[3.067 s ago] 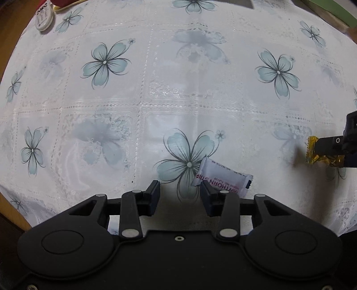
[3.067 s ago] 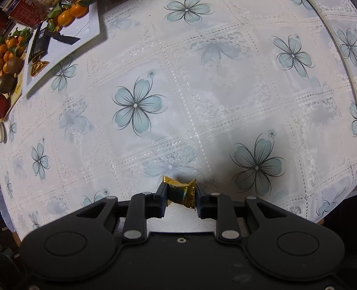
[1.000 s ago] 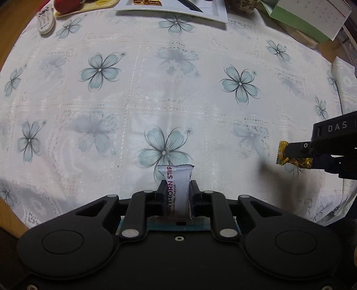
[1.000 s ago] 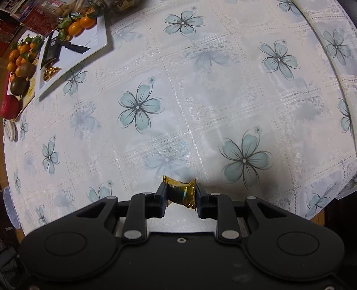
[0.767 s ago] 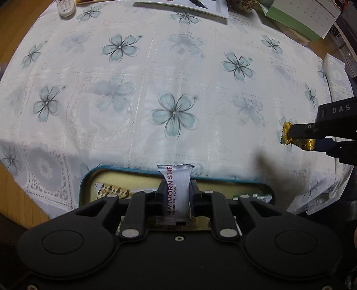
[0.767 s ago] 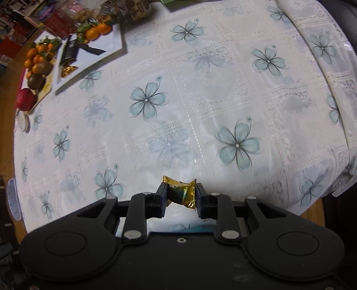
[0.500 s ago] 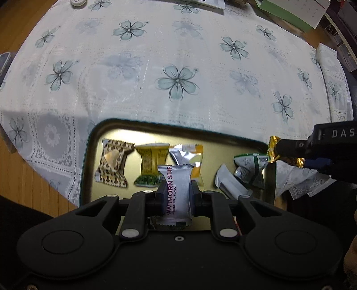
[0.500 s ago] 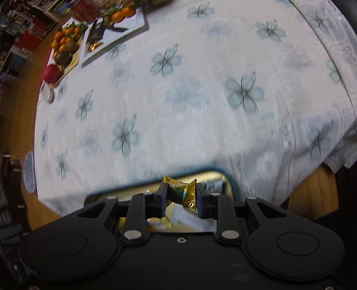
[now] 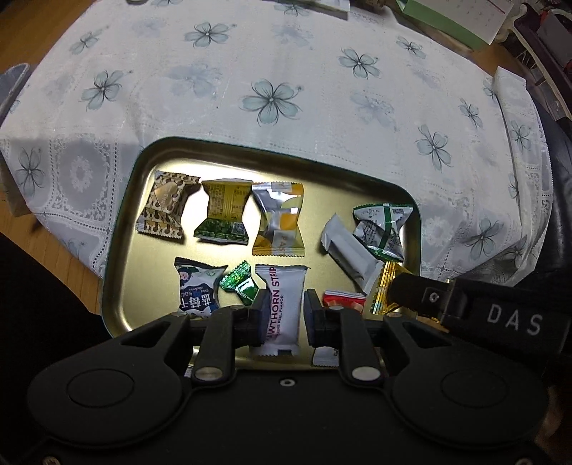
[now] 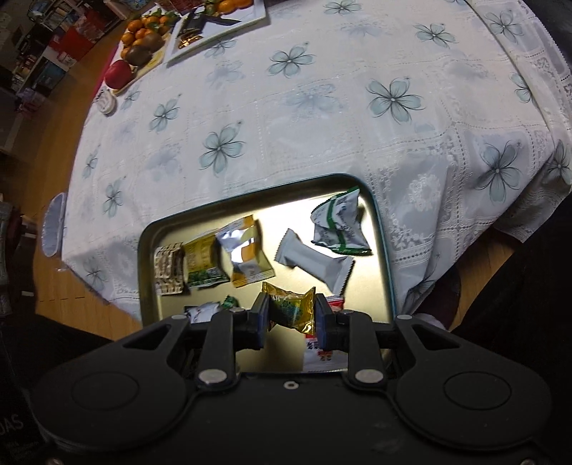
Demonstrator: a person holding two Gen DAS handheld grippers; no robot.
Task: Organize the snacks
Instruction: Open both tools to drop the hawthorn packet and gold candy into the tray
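My left gripper (image 9: 282, 314) is shut on a white hawthorn strip packet (image 9: 282, 304), held upright above a gold metal tray (image 9: 143, 168) with a teal rim. My right gripper (image 10: 290, 313) is shut on a gold foil candy (image 10: 291, 309); it also shows at the right of the left wrist view (image 9: 384, 289), over the tray's right part. The tray (image 10: 375, 214) holds several wrapped snacks, among them a brown patterned packet (image 9: 164, 207), a yellow-green packet (image 9: 223, 211), a silver-yellow packet (image 9: 279, 218), a grey bar (image 9: 348, 250) and a green-white packet (image 9: 382, 225).
The tray sits below the near edge of a table with a white flowered cloth (image 9: 286, 89). Far across the table are a white tray (image 10: 228, 21) and fruit (image 10: 143, 35). A green box (image 9: 447, 18) stands at the far right in the left wrist view.
Both grippers have drawn back from the table with their snacks and come lower over the tray, which now fills more of both views. The right gripper has moved in over the tray's right side.
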